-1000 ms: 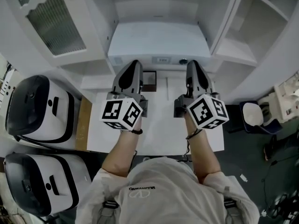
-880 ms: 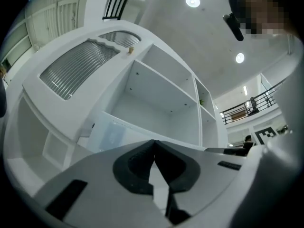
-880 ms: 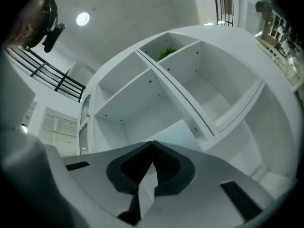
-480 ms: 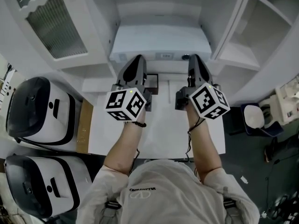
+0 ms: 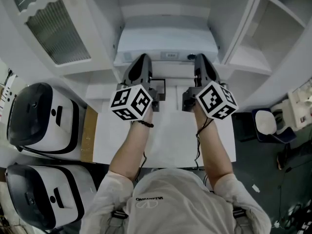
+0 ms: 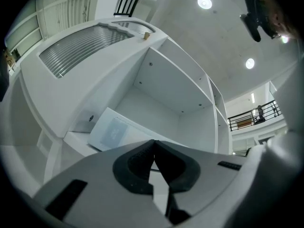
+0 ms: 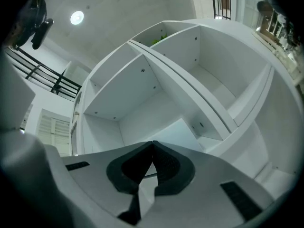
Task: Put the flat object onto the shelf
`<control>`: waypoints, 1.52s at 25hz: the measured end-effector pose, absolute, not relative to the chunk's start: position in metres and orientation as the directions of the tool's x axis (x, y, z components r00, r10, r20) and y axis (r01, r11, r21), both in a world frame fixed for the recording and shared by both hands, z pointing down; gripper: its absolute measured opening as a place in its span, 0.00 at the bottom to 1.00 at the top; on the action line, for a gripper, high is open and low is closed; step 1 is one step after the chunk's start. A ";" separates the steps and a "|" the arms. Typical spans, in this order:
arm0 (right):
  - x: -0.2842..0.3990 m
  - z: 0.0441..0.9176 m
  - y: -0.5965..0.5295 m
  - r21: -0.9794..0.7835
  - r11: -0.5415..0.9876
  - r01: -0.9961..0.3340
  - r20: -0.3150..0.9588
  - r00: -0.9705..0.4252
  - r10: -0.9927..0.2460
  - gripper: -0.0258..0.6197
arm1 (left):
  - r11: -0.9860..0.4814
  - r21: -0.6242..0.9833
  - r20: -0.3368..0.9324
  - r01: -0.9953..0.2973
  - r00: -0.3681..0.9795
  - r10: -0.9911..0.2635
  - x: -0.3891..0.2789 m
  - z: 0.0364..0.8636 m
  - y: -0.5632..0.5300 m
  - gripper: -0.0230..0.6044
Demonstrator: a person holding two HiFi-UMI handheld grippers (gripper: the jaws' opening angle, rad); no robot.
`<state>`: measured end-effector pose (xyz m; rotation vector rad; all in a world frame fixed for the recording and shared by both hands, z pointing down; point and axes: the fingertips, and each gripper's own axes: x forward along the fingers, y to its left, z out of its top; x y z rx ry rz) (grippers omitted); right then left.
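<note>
One flat white panel [image 5: 165,39], two grippers, two dark-lidded white appliances [image 5: 39,116] at the frame's left edge. The panel sits top centre, inside the middle bay of the white shelf unit [image 5: 243,52]. The left gripper [image 5: 141,57] and right gripper [image 5: 201,57] sit side by side just below it. Both are clenched on its near edge, and the panel stretches away ahead of the jaws.

Centre shelf compartment [image 5: 165,11] is open at the front. The flat object [image 5: 165,38] covers most of its floor, with free room above.

Obstacles:
- Left approach: open cabinet door [image 5: 53,26].
- Right approach: divider [image 5: 238,21].
- Tabletop [image 5: 170,130]: mostly bare, one small dark frame [image 5: 161,84], possibly a tile.
- Far left: two appliances [image 5: 41,113].
</note>
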<state>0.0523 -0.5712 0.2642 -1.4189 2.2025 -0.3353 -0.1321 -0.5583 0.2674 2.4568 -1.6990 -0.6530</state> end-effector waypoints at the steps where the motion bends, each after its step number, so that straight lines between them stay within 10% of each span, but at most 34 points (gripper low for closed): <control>1: 0.052 0.264 -0.571 -0.454 0.430 -0.780 -0.274 -0.338 -0.901 0.06 | -0.380 0.304 -0.296 -0.874 0.292 -0.909 -0.133 0.267 -0.559 0.04; 19: 0.114 0.270 -0.486 -0.356 0.392 -0.849 -0.348 -0.269 -0.898 0.06 | -0.381 0.026 -0.413 -0.924 0.337 -0.846 -0.165 0.263 -0.444 0.04; 38: 0.126 0.326 -0.442 -0.325 0.426 -0.844 -0.274 -0.348 -0.897 0.05 | -0.217 0.091 -0.276 -0.972 0.185 -0.943 -0.231 0.338 -0.397 0.04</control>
